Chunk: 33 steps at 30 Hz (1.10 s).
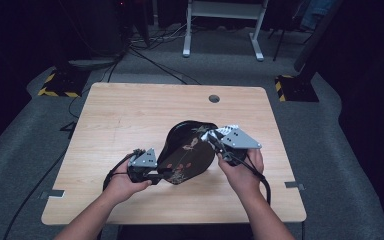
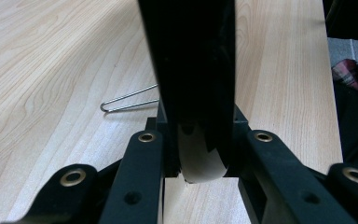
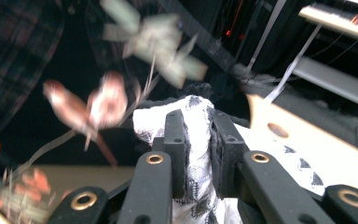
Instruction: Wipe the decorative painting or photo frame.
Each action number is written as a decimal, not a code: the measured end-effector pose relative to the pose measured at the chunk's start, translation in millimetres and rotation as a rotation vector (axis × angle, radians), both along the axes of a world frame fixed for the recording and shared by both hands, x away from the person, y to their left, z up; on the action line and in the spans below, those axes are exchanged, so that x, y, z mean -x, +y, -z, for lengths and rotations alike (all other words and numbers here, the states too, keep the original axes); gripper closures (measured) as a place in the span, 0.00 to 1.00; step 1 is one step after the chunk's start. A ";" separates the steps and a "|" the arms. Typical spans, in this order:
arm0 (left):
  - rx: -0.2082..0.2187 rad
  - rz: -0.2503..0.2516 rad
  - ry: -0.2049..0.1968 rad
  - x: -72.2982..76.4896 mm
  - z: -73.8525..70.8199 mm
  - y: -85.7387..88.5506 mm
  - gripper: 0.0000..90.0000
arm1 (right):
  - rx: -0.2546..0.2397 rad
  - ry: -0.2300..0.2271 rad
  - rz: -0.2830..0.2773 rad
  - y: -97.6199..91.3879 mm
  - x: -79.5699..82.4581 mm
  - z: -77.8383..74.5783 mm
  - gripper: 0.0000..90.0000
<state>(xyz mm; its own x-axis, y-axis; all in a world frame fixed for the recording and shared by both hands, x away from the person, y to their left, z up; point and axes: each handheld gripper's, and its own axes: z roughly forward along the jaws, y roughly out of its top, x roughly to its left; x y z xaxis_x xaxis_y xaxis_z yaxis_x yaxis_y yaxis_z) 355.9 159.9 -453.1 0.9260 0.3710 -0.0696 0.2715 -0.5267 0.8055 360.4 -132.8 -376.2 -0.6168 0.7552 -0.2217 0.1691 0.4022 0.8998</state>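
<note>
No readable writing or brand anywhere, just a painted flower pattern on the black lacquer tray (image 1: 187, 152), which sits tilted near the middle of the tabletop (image 1: 120, 115). Left claw (image 1: 156, 176) is clamped on the tray's rim at about 7 o'clock. Right claw (image 1: 214, 138) pinches a white patterned cloth (image 3: 193, 140) against the tray at 2 o'clock.

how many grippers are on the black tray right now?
2. The left gripper clamps the black tray at its near-left edge; the right gripper presses a patterned white cloth against the tray's right side.
</note>
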 end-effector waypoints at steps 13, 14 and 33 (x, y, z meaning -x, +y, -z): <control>-0.004 0.001 -0.003 0.6 -0.1 -0.9 0.84 | -0.005 0.000 0.023 -6.9 -3.0 -5.5 0.88; -0.004 0.001 -0.003 0.6 -0.1 -0.9 0.84 | -0.008 -0.012 0.023 -8.0 -4.0 -9.7 0.88; -0.006 0.001 -0.003 0.9 -0.1 -1.8 0.84 | 0.014 0.012 0.025 -9.6 -5.9 -0.9 0.88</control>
<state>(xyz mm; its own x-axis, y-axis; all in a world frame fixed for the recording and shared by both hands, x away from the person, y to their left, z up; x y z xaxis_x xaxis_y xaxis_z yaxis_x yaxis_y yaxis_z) 355.0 158.1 -452.9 0.9267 0.3702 -0.0647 0.2685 -0.5316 0.8033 366.2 -142.3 -375.3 -0.6001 0.7677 -0.2250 0.1897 0.4098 0.8922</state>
